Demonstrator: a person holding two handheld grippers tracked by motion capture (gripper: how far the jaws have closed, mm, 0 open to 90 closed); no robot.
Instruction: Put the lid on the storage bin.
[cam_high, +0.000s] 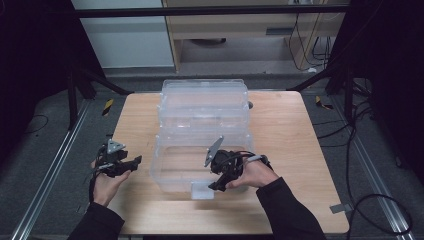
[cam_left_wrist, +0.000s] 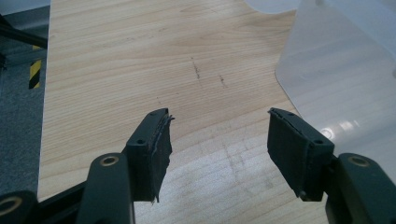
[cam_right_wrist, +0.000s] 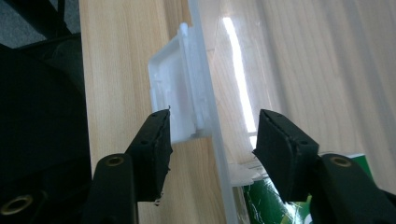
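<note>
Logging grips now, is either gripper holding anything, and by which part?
Nothing gripped: the right gripper straddles the clear box's front latch, pads apart; the left gripper is open.

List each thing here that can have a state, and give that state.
clear plastic box: lid swung open toward the near side, lying on the table.
latch tab: on the lid's near edge, between the right gripper's jaws, not yet pinched.
right gripper: open, jaws either side of the lid's edge.
left gripper: open, nothing between its jaws, over bare table.
</note>
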